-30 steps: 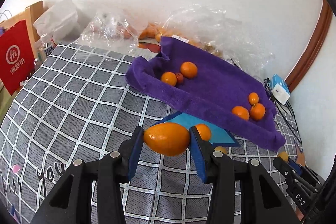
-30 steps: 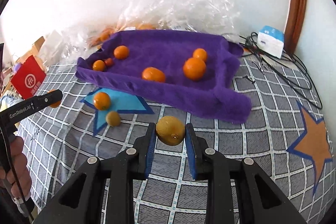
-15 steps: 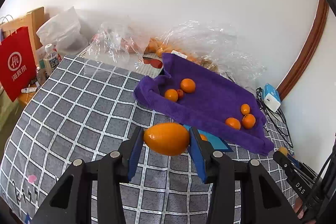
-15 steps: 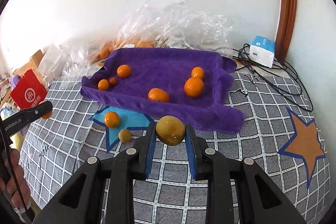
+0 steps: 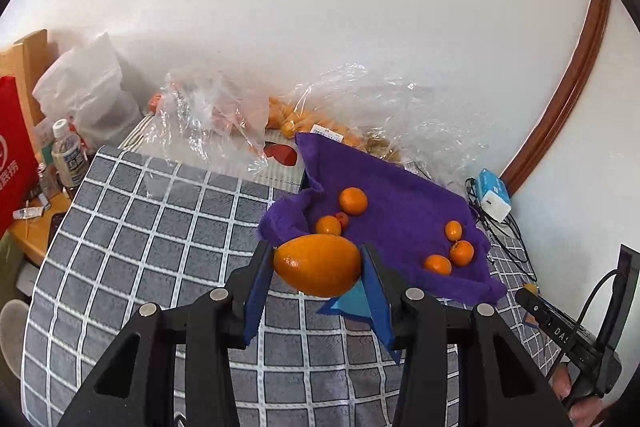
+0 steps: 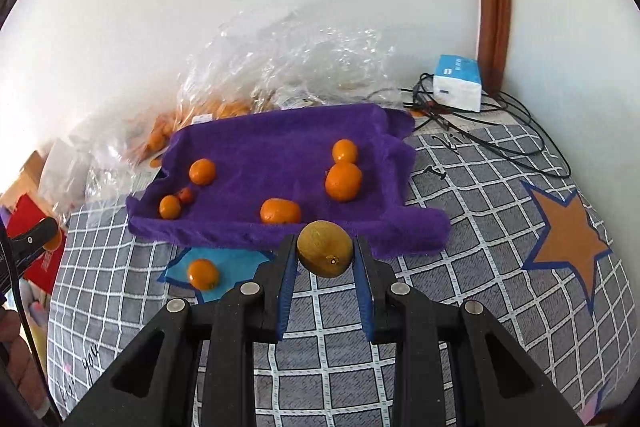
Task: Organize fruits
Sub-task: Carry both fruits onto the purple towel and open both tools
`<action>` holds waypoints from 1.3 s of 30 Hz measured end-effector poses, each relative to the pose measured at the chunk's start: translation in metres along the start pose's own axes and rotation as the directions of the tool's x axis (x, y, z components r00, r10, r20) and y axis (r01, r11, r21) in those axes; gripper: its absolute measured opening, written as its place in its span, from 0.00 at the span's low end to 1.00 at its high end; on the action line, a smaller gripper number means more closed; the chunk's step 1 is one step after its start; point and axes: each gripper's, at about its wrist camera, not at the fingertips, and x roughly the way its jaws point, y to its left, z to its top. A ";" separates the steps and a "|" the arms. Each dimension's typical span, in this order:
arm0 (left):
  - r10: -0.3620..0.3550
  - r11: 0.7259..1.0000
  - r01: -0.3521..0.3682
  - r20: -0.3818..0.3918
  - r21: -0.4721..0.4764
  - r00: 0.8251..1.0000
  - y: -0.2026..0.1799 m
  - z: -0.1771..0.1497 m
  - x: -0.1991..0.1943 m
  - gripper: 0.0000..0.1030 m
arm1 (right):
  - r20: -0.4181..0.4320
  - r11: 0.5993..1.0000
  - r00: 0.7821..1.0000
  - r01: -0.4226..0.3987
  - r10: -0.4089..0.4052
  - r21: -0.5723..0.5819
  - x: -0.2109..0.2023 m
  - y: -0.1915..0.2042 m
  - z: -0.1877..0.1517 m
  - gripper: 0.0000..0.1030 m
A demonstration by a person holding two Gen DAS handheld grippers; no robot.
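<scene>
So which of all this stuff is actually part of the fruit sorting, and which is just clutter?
Part of the job: orange fruit in left gripper; yellowish fruit in right gripper; purple towel; loose orange.

Just lying about: plastic bags; white box; cables; red bag; bottle.

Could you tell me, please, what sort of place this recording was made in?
Probably a room in a home, perhaps a bedroom. A checked grey cover with stars lies over a soft surface against a white wall, with clear plastic bags of fruit, a purple towel, and a tissue pack beside tangled cables.
</scene>
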 end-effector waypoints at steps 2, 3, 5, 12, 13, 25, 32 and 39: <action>-0.015 1.000 0.015 -0.011 0.007 1.000 0.006 0.004 0.007 0.41 | 0.001 0.999 1.000 0.014 -0.014 0.032 -0.001 0.002 0.002 0.27; -0.026 1.000 0.026 -0.019 0.006 0.999 0.009 0.006 0.010 0.41 | 0.002 0.999 1.000 0.012 -0.012 0.048 -0.002 0.003 0.003 0.27; -0.042 0.999 0.042 -0.050 0.002 0.998 0.015 0.008 0.019 0.41 | 0.002 0.997 1.000 0.008 -0.008 0.076 -0.003 0.007 0.003 0.27; -0.064 0.998 0.065 -0.075 0.012 0.995 0.029 0.012 0.028 0.41 | 0.011 0.996 0.998 0.054 -0.055 0.069 -0.008 0.027 0.001 0.27; -0.068 0.998 0.069 -0.075 0.015 0.995 0.030 0.012 0.028 0.41 | 0.014 0.996 0.998 0.062 -0.063 0.069 -0.009 0.027 0.000 0.27; -0.028 1.000 0.028 -0.009 0.004 1.000 0.016 0.011 0.008 0.41 | 0.032 0.998 0.998 0.057 -0.058 0.031 -0.010 0.011 0.003 0.27; 0.016 1.000 -0.015 0.007 -0.024 1.000 -0.003 0.017 0.014 0.41 | 0.046 0.998 0.999 -0.001 0.004 -0.059 -0.003 0.001 0.029 0.27; 0.036 0.999 -0.036 -0.021 -0.005 0.999 -0.026 0.027 0.051 0.41 | 0.029 0.993 0.999 -0.010 0.014 -0.120 0.040 -0.004 0.053 0.27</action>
